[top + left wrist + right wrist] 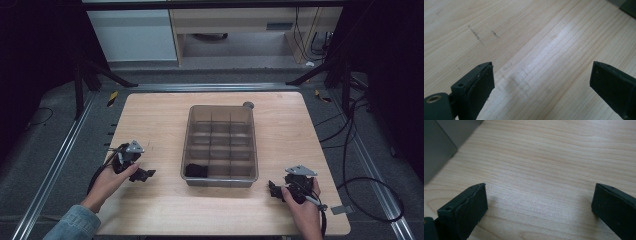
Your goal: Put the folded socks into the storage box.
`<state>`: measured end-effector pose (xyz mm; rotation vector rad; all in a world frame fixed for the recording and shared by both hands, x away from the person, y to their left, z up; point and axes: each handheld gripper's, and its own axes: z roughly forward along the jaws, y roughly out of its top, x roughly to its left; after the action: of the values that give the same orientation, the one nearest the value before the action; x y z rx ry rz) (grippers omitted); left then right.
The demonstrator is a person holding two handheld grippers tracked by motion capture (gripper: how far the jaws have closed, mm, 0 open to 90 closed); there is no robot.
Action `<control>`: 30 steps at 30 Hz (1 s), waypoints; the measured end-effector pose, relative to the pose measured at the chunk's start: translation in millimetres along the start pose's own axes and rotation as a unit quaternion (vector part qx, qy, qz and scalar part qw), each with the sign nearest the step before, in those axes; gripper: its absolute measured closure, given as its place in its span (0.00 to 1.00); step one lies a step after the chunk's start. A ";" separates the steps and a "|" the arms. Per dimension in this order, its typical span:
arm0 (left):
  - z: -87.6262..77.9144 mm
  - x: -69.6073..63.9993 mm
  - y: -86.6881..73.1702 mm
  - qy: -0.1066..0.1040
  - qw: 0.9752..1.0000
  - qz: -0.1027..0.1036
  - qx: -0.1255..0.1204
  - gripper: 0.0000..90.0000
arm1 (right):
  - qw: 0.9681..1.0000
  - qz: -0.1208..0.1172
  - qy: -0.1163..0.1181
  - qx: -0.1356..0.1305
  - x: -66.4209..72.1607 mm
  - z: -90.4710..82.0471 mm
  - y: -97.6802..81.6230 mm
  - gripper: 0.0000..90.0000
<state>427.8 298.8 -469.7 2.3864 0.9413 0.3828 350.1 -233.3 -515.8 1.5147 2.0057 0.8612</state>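
Left tool (145,174): jaws spread wide, nothing between them. The left gripper view looks past both black pads (477,87) onto bare wood grain with a few faint dark scuffs. Right tool (274,190): same, jaws wide apart and empty; in the right gripper view they frame bare bench (544,170), with a grey wall of the bin (439,147) at the upper left corner.

Moving outward: both tools sit low over the bench (150,115), one on each side of the bin (220,181), both well apart from it. The bin is a clear divided tray, standing mid-bench, long axis running away from me. One dark item (196,170) lies in the near-left compartment; I cannot tell what it is. The other compartments look empty. A small grey round thing (248,105) sits just beyond the bin's far right corner.

Progress, as I judge it: one item is binned and neither tool carries anything. No loose piece lies on the bench near either tool, so either the work is at its end or at a pause.

Pose: left hand (112,182) comes in at a slant from the bottom left, denim sleeve (72,222) showing, tool aimed right toward the bin. Right hand (302,205) rises from the bottom edge, tool aimed left.
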 end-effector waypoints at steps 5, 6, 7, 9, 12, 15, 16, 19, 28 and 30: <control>4.3 3.7 -3.4 0.003 1.000 -0.007 0.003 0.05 | 1.000 -0.001 0.000 0.000 -0.1 -0.1 0.0 0.01; 5.0 4.4 -3.7 0.003 1.000 -0.008 0.002 0.05 | 1.000 -0.001 0.000 0.000 0.0 -0.1 0.0 0.01; 6.0 5.2 -3.9 0.003 1.000 -0.011 0.001 0.05 | 1.000 -0.001 0.000 0.000 0.0 -0.1 0.0 0.01; 8.2 7.1 -4.4 0.004 1.000 -0.013 0.001 0.05 | 1.000 -0.001 0.000 0.000 0.0 -0.1 -0.1 0.01; 12.6 9.7 -5.2 0.006 1.000 -0.021 -0.002 0.05 | 1.000 -0.001 0.000 0.000 0.0 -0.1 -0.1 0.01; 16.1 11.5 -5.6 0.006 1.000 -0.027 -0.004 0.05 | 1.000 -0.001 0.000 0.000 0.0 -0.1 -0.1 0.01; 17.2 11.7 -5.5 0.006 1.000 -0.028 -0.004 0.05 | 1.000 -0.001 0.000 0.000 -0.1 -0.1 -0.1 0.01; 20.1 12.4 -5.0 0.006 1.000 -0.030 -0.008 0.05 | 1.000 -0.001 0.000 0.000 -0.1 -0.1 -0.1 0.01; 28.8 14.5 -4.9 0.005 0.999 -0.036 -0.013 0.04 | 1.000 -0.001 0.000 0.000 -0.1 -0.1 0.0 0.01; 30.7 15.2 -5.9 0.007 0.999 -0.040 -0.016 0.04 | 1.000 -0.001 0.000 0.000 0.0 -0.1 -0.1 0.01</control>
<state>449.1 301.4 -497.1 2.3122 1.0253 0.3830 350.0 -233.3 -515.7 1.5135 2.0073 0.8611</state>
